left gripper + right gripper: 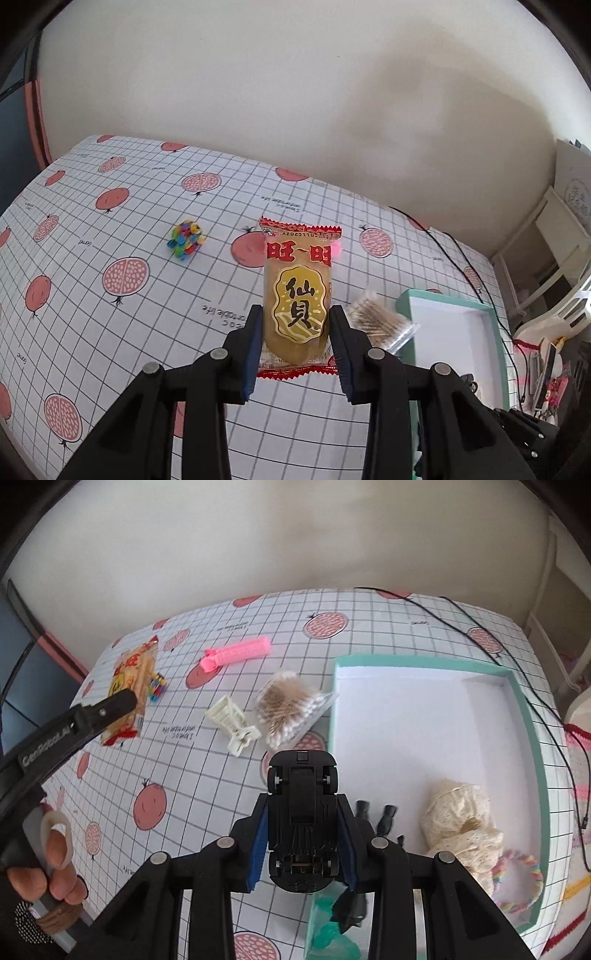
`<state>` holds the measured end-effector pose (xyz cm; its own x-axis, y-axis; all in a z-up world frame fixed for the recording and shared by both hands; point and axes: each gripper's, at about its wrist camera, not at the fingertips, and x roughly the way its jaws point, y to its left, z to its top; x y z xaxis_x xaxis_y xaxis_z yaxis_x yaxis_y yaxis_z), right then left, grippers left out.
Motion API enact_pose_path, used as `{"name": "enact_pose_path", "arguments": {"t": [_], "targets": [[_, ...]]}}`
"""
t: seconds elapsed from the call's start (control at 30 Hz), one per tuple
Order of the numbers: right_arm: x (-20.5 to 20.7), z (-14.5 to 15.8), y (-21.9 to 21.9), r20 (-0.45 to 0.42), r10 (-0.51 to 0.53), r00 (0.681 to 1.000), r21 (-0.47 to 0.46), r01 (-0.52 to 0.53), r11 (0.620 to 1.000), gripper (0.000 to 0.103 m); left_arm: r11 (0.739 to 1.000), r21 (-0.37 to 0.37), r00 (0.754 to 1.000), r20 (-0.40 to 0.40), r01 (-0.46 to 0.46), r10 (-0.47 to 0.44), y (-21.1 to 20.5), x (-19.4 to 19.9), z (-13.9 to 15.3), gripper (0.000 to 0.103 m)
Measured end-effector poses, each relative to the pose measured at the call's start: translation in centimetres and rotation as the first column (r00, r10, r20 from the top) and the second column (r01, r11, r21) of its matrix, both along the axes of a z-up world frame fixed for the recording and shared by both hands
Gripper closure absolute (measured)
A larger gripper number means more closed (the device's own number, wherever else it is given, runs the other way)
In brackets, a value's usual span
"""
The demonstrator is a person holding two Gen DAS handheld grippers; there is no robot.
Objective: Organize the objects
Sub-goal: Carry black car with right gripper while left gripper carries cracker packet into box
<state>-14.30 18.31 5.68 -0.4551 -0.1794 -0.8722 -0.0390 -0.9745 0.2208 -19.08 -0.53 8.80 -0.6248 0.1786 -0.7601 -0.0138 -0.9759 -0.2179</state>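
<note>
Left gripper [295, 325] is pinching a Want-Want senbei packet [297, 295], printed "旺~旺" and "仙貝", above the gridded tablecloth [110, 325]. Right gripper [302, 823] is clamping an upturned black toy car [302, 819], the teal-rimmed tray [524, 738] lying at two o'clock; "GenRobot.AI" is showing on the other tool.

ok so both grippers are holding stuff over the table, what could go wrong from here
1. The right gripper pinches the toy car upside down by its smooth sides; it could slip before reaching the teal box.
2. The left gripper squeezes the rice cracker packet across its middle, so the cracker may crack.
3. The cotton swab bag lies against the box's edge and could get knocked.
</note>
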Motion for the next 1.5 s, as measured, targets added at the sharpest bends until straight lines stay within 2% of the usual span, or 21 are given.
{"name": "enact_pose_path", "arguments": {"t": [0.27, 0.67, 1.0, 1.13, 1.5], "targets": [[-0.8, 2.7, 6.2, -0.058, -0.134, 0.989, -0.036, 0.132, 0.991, 0.067, 0.994, 0.016, 0.994, -0.028, 0.104, -0.103, 6.0, -0.9, 2.0, 0.066], [-3.8, 3.1, 11.8, -0.092, -0.237, 0.967, -0.039, 0.234, 0.971, 0.067, 0.969, 0.028, 0.969, -0.047, 0.244, -0.243, 14.7, -2.3, 2.3, 0.066], [-5.4, 2.7, 14.7, -0.13, -0.272, 0.954, -0.036, 0.269, 0.962, 0.067, 0.961, 0.067, 0.963, 0.008, 0.267, -0.268, 17.2, -4.5, 0.3, 0.066], [-5.8, 2.5, 15.8, -0.147, -0.283, 0.948, -0.005, 0.285, 0.958, 0.067, 0.956, 0.097, 0.96, 0.021, 0.276, -0.279, 18.0, -5.3, -0.7, 0.066], [-5.5, 1.4, 18.7, -0.137, -0.302, 0.943, 0.025, 0.308, 0.951, 0.067, 0.948, 0.048, 0.944, 0.088, 0.315, -0.318, 20.4, -5.2, -3.6, 0.066]]}}
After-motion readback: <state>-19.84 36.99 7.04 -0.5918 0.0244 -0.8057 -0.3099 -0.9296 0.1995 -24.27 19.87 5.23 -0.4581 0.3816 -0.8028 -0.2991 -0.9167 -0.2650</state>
